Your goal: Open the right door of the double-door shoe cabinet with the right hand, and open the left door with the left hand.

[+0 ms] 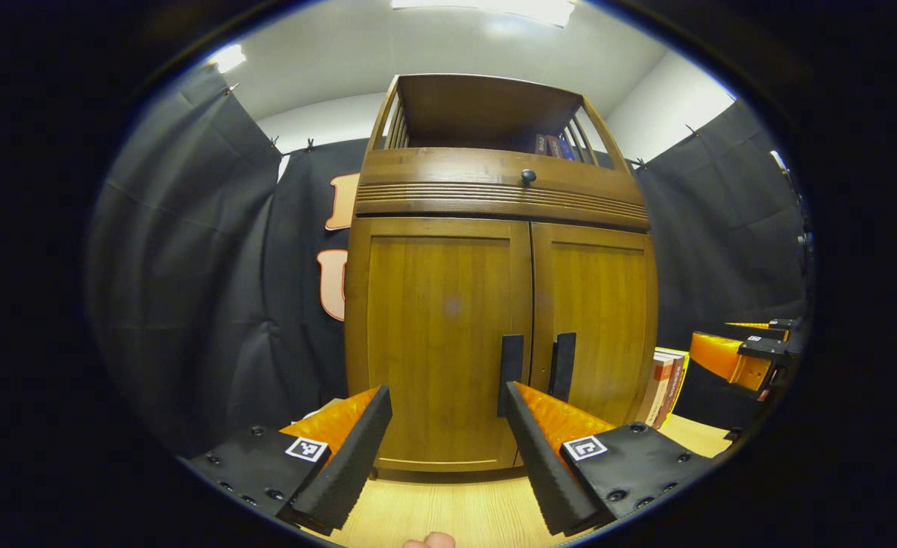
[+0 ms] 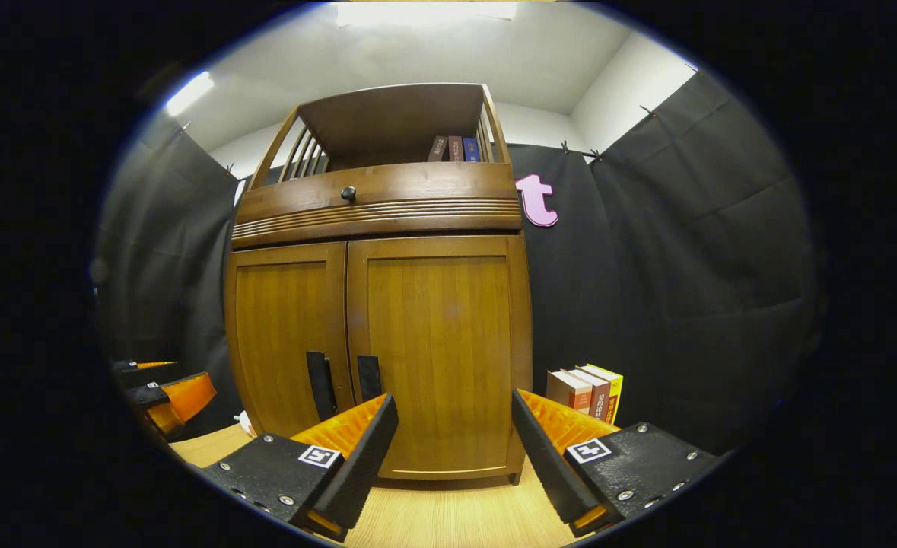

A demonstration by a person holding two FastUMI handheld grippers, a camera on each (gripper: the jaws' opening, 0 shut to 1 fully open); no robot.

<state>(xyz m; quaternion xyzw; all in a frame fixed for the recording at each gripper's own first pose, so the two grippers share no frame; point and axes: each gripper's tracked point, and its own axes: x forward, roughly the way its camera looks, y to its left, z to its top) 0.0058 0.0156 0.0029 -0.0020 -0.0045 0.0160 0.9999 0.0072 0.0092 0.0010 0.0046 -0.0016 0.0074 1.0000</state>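
both views low, near, facing shared cabinet (image 1: 494, 320) front, side by side

Left door handle (image 1: 510, 364) lower end hidden behind left gripper's finger. Fingertip (image 1: 429, 541) cut off at bottom edge. Upright books (image 1: 665, 387) partly hidden behind shoe cabinet (image 1: 437, 335); spine lettering too small.

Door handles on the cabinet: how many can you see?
2. Left door handle and right door handle, dark vertical bars flanking the centre seam low on the closed doors. The drawer knob above isn't counted.
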